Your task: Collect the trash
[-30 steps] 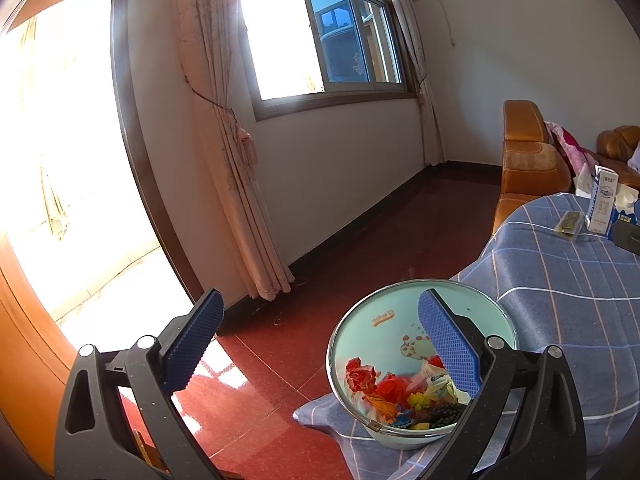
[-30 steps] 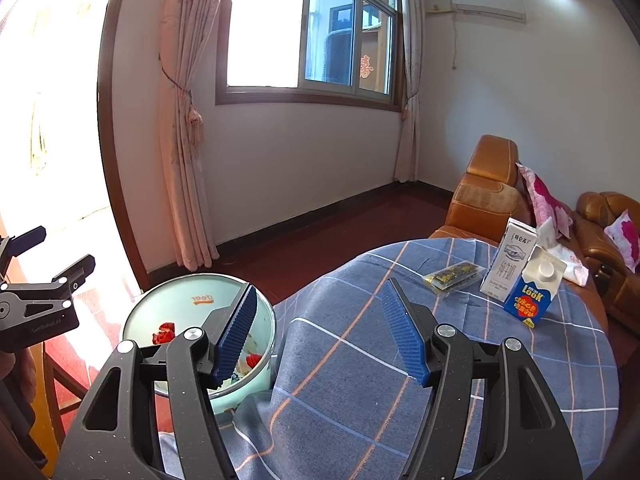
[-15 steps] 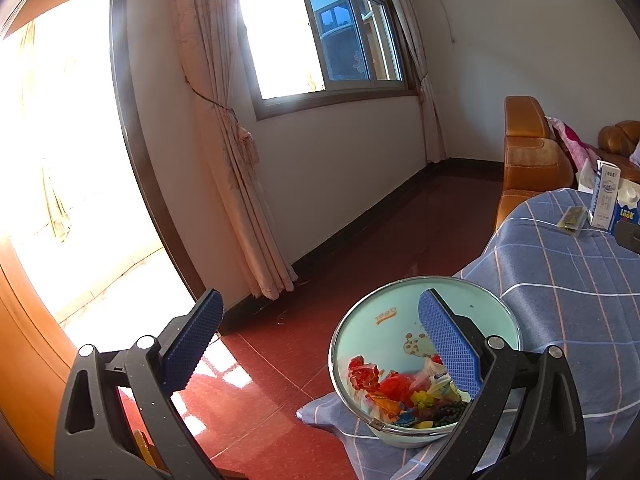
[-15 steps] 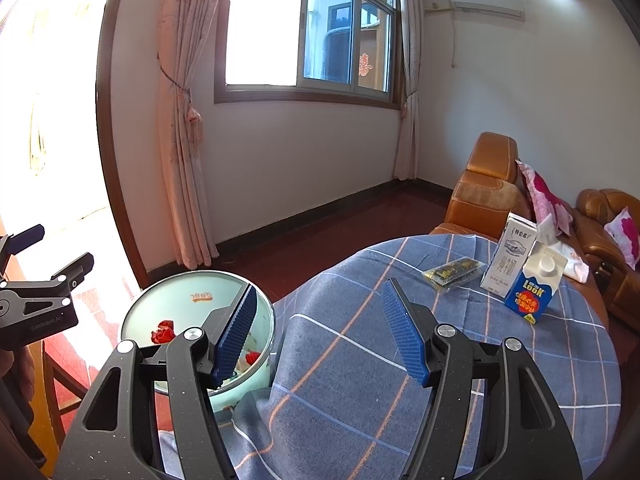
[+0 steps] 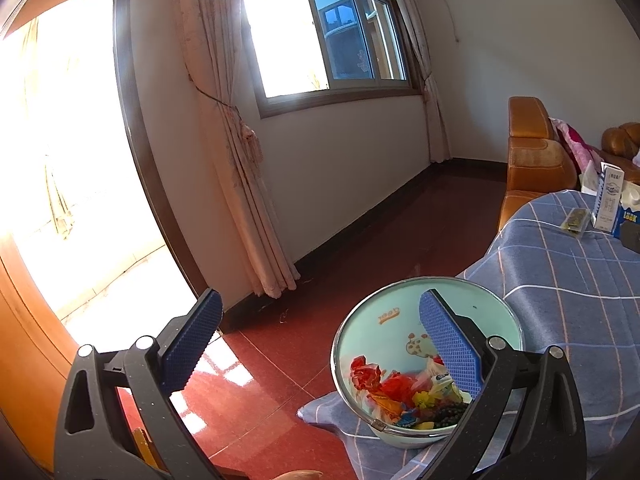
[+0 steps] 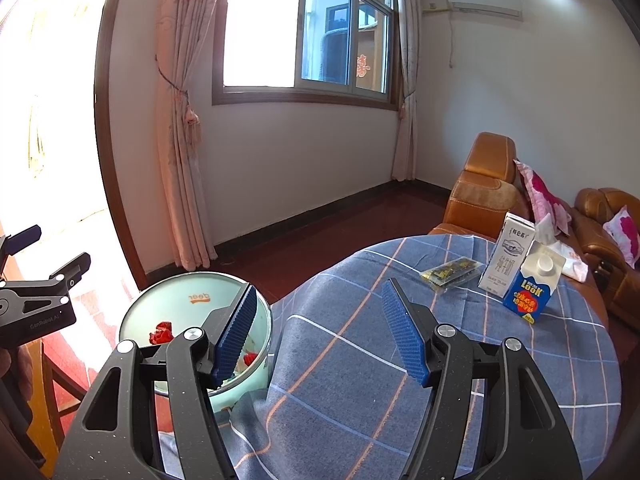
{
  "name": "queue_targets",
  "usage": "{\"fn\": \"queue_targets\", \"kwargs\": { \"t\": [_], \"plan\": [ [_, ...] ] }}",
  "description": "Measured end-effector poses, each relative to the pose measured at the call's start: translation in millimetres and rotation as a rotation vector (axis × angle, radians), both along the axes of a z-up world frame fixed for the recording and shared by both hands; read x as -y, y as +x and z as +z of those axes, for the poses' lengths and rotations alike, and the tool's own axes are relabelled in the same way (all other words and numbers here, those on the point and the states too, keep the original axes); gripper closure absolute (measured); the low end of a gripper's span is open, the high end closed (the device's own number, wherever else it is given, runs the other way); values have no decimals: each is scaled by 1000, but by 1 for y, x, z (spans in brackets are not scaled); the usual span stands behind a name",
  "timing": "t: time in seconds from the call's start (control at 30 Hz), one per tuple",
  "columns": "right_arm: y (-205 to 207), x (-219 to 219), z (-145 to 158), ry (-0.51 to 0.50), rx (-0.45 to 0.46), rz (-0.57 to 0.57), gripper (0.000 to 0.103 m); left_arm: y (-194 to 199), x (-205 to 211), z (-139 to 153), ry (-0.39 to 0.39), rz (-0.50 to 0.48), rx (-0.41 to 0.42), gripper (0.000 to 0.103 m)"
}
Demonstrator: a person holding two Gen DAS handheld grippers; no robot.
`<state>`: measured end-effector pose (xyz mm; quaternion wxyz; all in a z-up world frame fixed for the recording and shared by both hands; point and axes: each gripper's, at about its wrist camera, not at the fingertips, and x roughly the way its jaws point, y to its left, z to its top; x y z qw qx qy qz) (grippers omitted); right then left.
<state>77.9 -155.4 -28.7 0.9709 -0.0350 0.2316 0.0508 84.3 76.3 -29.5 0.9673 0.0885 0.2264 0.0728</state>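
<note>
Both the left tool and right tool stand wide and empty near the bowl of wrappers at the counter edge.

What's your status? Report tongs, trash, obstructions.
Left tongs and right tongs open, empty. Bowl holds wrappers; packet and two cartons on the tablecloth. Path clear.

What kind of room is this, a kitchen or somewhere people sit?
Most likely a home living room: a leather sofa with cushions, a curtained window, and a cloth-covered table.
</note>
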Motion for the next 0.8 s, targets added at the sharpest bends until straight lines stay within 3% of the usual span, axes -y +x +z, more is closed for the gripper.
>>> {"fn": "queue_targets", "kwargs": {
  "t": [0.57,0.67,0.8],
  "plan": [
    [-1,13,-6,-6,-11,-21,37,3,3,-6,7,-3,-27,6],
    [1,38,-12,-15,-34,-55,35,4,0,-5,0,3,-21,6],
    [5,107,-25,21,-105,-183,32,8,2,-13,-15,-9,-47,6]
  ]
}}
